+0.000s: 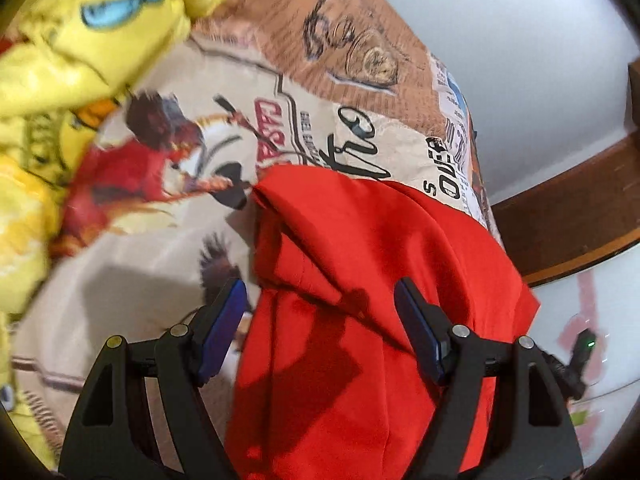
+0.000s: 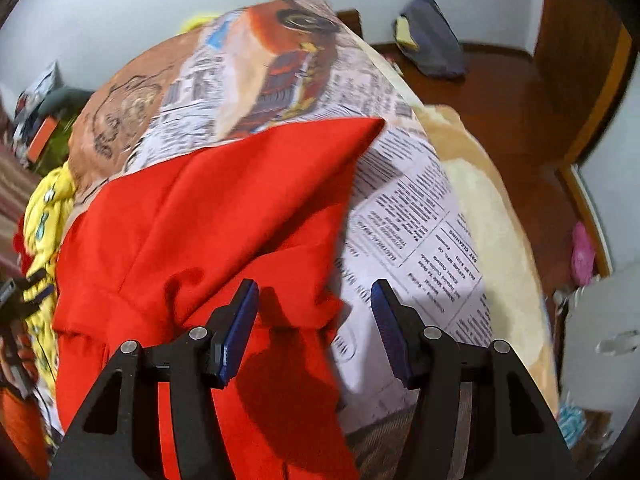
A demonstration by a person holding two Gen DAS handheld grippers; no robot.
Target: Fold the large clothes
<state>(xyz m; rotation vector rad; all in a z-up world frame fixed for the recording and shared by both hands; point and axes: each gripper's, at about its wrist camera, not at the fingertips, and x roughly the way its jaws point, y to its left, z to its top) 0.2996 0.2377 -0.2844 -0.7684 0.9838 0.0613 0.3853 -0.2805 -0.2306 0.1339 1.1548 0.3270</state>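
The red cloth is running off the bottom edge in the left wrist view, and its lower part is hiding behind the gripper arms; in the right wrist view it is likewise leaving the frame at the bottom. The yellow cloth is smearing with motion blur and is being cut by the left edge. The bedspread is carrying small print that is blurring past reading. A pink thing by the wall is staying too small to identify.
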